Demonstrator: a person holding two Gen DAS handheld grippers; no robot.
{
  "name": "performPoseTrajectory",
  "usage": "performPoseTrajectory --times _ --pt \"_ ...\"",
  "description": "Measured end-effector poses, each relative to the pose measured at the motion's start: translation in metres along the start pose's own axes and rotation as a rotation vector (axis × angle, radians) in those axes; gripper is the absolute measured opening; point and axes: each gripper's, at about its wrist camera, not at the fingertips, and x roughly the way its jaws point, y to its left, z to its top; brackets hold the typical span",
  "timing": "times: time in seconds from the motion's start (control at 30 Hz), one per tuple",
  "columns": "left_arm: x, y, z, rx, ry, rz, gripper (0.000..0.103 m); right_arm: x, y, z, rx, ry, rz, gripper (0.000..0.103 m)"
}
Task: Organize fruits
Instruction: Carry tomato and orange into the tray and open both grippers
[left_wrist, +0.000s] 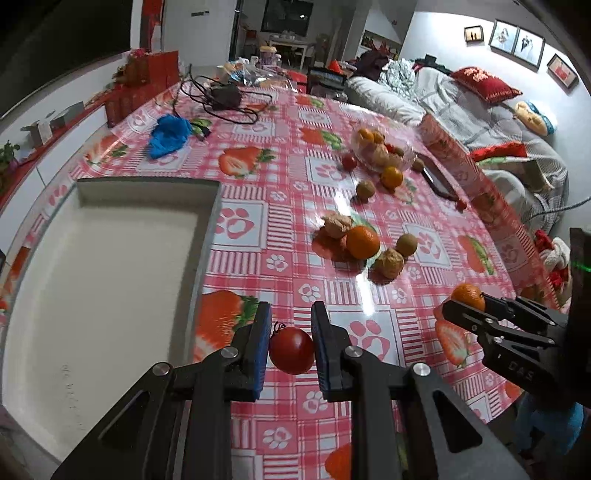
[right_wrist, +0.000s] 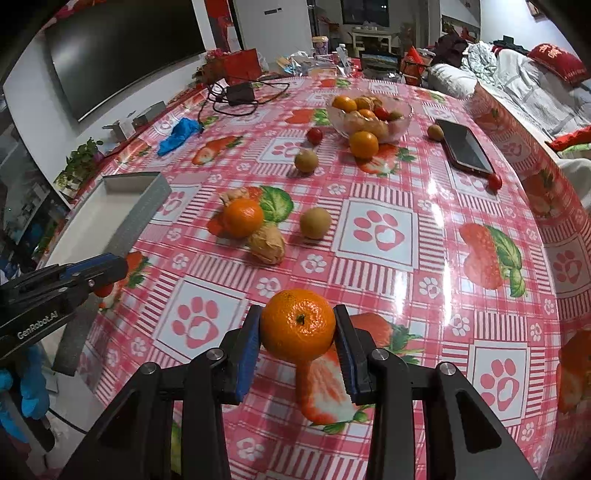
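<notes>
My left gripper (left_wrist: 291, 314) is shut on a small red tomato (left_wrist: 291, 350), held above the tablecloth just right of a white tray (left_wrist: 110, 277) with grey walls. In the right wrist view the left gripper (right_wrist: 110, 273) shows at the left edge, with the tomato (right_wrist: 103, 290) peeking out beneath it. My right gripper (right_wrist: 297, 314) is shut on an orange mandarin (right_wrist: 298, 325), both blue pads pressing its sides, above the table's near part. From the left wrist view the right gripper (left_wrist: 469, 303) and its mandarin (left_wrist: 468, 296) appear at the right.
Loose on the table lie a mandarin (right_wrist: 242, 218), tan wrinkled fruits (right_wrist: 266, 243), brown round fruits (right_wrist: 316, 223) and small tomatoes (right_wrist: 314, 136). A glass bowl (right_wrist: 402, 122) of fruit, a phone (right_wrist: 465, 146), a blue cloth (right_wrist: 179, 134) and cables (right_wrist: 240, 94) lie farther back.
</notes>
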Motion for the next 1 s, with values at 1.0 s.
performPoseTrajectory --times 1.0 --pt "-0.058 0.152 0.04 -0.159 -0.105 0.227 0.024 0.031 0.197 0.106 -0.279 0.015 0.226 0.04"
